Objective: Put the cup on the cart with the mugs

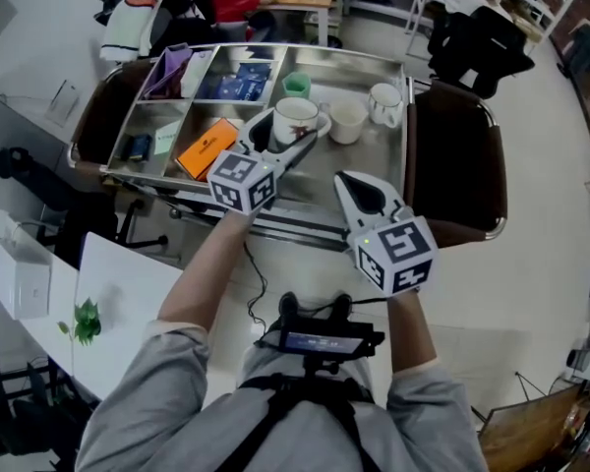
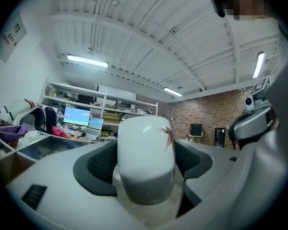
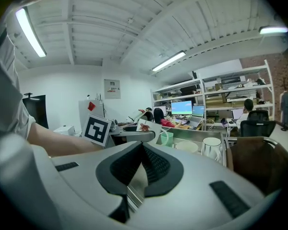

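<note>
The white cup (image 1: 295, 116), marked with a small reddish leaf, stands upright between the jaws of the left gripper (image 1: 291, 138), clamped at its sides, over the metal cart (image 1: 369, 62). On the cart's tray a white mug (image 1: 347, 121) stands upright just right of the gripper's tips, a second white mug (image 1: 383, 104) further right, and a green mug (image 1: 296, 85) beyond the tips.

A white ribbed ceiling (image 2: 149, 42) carries tube lights (image 2: 86, 61). A brick wall (image 2: 206, 114) stands far right; shelving (image 3: 221, 87) with monitors (image 3: 181, 107) fills the far side. The floor (image 1: 541, 195) looks pale, perhaps concrete.
</note>
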Action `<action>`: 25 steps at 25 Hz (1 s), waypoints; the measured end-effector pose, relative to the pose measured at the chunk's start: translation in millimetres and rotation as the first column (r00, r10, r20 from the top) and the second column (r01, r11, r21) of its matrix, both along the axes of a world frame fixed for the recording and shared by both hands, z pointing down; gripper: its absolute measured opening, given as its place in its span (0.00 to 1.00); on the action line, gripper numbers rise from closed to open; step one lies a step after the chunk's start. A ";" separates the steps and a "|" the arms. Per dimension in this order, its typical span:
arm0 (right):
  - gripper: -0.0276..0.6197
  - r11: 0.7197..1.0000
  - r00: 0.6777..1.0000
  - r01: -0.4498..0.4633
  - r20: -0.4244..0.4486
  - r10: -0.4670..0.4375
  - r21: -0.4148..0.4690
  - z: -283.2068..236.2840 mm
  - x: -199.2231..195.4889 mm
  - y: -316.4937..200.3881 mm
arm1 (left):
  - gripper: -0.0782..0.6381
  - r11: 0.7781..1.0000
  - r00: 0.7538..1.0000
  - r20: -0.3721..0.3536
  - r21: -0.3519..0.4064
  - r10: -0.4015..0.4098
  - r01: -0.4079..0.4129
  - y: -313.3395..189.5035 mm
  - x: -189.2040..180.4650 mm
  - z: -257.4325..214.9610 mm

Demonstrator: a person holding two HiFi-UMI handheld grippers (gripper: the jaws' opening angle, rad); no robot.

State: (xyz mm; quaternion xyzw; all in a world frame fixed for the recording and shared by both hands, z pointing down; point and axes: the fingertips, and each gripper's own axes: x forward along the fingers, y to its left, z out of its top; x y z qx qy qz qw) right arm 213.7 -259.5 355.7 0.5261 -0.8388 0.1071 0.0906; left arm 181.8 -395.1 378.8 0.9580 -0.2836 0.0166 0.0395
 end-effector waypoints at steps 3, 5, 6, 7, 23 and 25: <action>0.04 1.000 1.000 0.014 -0.001 -0.014 -0.002 0.6 -0.4 -3.1 | 0.63 1.000 1.000 0.015 -0.004 -0.005 0.005 -7.8 4.2 5.0; 0.04 1.000 1.000 0.020 -0.001 -0.020 -0.004 1.2 0.7 -4.2 | 0.64 1.000 1.000 0.022 -0.019 -0.014 0.014 -14.4 5.3 11.0; 0.04 1.000 1.000 0.021 -0.001 -0.021 -0.006 1.8 1.9 -4.4 | 0.64 0.999 0.999 0.029 -0.028 -0.019 0.020 -18.0 5.7 14.4; 0.04 1.000 1.000 0.022 -0.001 -0.022 -0.008 2.5 3.2 -4.3 | 0.64 0.999 0.999 0.036 -0.036 -0.025 0.026 -21.5 6.0 17.2; 0.04 0.999 1.000 0.026 0.011 -0.026 -0.023 10.1 7.9 -6.7 | 0.64 0.995 0.997 0.067 -0.098 -0.026 0.033 -39.0 18.0 28.0; 0.04 0.999 1.000 0.024 0.011 -0.024 -0.024 10.6 9.5 -7.0 | 0.64 0.993 0.996 0.084 -0.113 -0.025 0.034 -39.9 18.1 30.9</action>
